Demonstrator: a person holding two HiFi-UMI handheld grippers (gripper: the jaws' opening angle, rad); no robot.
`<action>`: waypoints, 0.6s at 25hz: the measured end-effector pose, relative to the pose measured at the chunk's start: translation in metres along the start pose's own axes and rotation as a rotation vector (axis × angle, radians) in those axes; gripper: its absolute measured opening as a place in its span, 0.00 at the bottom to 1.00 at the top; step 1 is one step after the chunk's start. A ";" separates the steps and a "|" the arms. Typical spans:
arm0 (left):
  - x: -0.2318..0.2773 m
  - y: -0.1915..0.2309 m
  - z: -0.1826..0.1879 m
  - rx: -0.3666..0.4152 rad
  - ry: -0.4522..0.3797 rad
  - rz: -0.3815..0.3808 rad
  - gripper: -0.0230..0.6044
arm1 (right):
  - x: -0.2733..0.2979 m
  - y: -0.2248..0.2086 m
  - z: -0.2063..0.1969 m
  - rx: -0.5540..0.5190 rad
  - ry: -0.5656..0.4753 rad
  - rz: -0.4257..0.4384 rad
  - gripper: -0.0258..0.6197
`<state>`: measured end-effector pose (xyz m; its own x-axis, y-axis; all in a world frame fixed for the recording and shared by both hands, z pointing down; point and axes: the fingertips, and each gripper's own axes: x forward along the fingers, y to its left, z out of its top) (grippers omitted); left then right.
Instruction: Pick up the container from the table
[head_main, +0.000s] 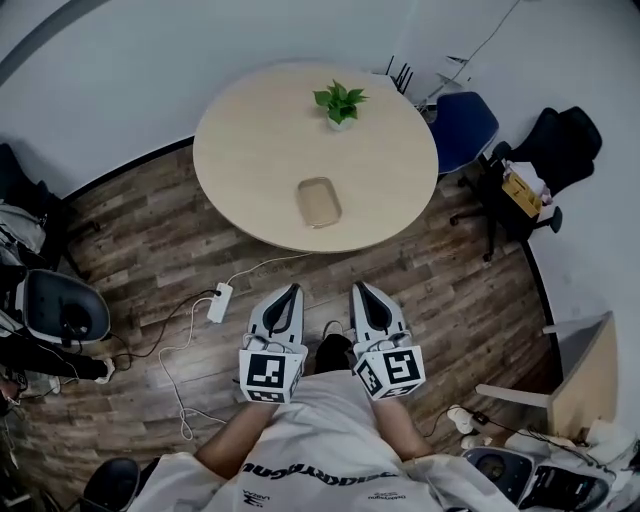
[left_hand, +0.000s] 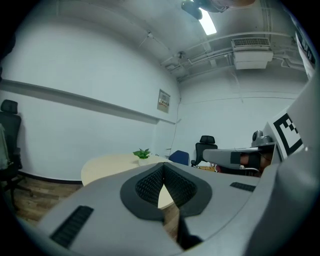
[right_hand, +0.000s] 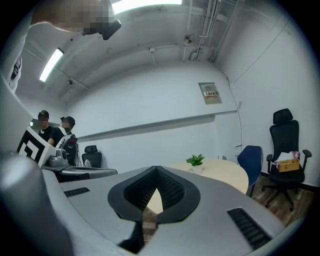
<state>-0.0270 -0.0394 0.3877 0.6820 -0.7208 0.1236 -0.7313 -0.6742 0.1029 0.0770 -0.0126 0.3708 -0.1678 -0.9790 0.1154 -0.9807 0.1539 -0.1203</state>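
Observation:
A shallow beige container (head_main: 319, 201) lies on the round light-wood table (head_main: 250, 150), near its front edge. My left gripper (head_main: 292, 289) and right gripper (head_main: 358, 287) hang side by side over the wooden floor, short of the table, both pointing toward it. Both are shut with nothing between the jaws. In the left gripper view the closed left gripper (left_hand: 162, 166) frames the table (left_hand: 107, 165) and the potted plant (left_hand: 142, 154). The right gripper view has the shut right gripper (right_hand: 157, 170) in front of the same table (right_hand: 227, 172); the container is hidden there.
A small green potted plant (head_main: 339, 103) stands at the table's far side. A blue chair (head_main: 462, 128) and a black office chair (head_main: 548, 160) holding a yellow box stand at the right. A white power strip (head_main: 219, 302) with cables lies on the floor at the left.

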 end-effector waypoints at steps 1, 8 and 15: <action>0.009 0.003 -0.002 -0.016 0.010 0.011 0.06 | 0.008 -0.006 0.000 -0.002 0.006 0.007 0.08; 0.088 0.022 -0.008 -0.082 0.083 0.093 0.06 | 0.076 -0.060 0.006 0.013 0.061 0.075 0.08; 0.169 0.038 -0.025 -0.120 0.160 0.152 0.06 | 0.149 -0.106 -0.012 0.038 0.152 0.138 0.08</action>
<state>0.0601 -0.1832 0.4376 0.5612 -0.7713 0.3002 -0.8276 -0.5296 0.1863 0.1547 -0.1736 0.4130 -0.3166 -0.9171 0.2424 -0.9433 0.2776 -0.1818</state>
